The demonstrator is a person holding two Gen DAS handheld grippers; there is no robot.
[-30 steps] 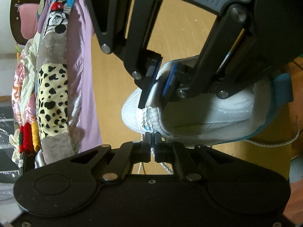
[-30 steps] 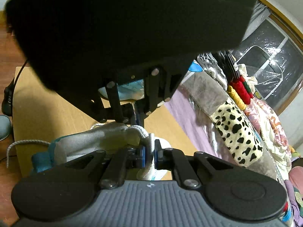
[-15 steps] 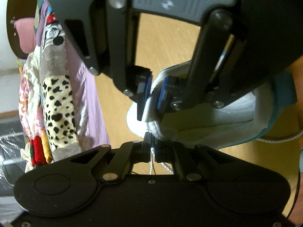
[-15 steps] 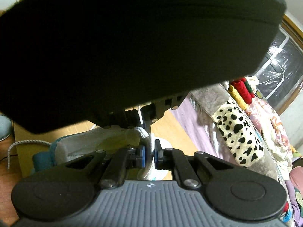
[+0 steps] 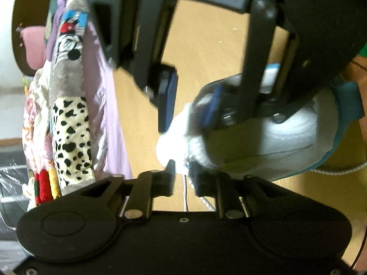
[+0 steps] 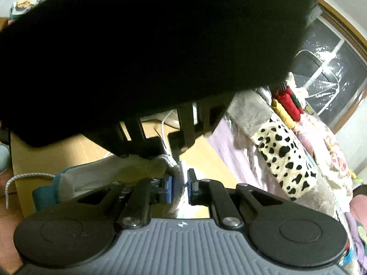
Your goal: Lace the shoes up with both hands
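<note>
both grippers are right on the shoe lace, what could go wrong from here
1. Both sets of jaws have just been opening. The lace runs through the left gripper with a gap on each side, so it may drop away.
2. The right gripper has lace between its pads but not pressed, so tension already pulled may slacken.
3. The grippers crowd each other over the white shoe; one blocks most of the right wrist view, so a re-grab could miss or knock the shoe.

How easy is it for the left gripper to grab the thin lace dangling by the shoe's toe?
Probably easy, yes. The left gripper has just been opening its jaws, and the lace hangs right between them, under the shoe. Nothing blocks it; closing should catch it.
</note>
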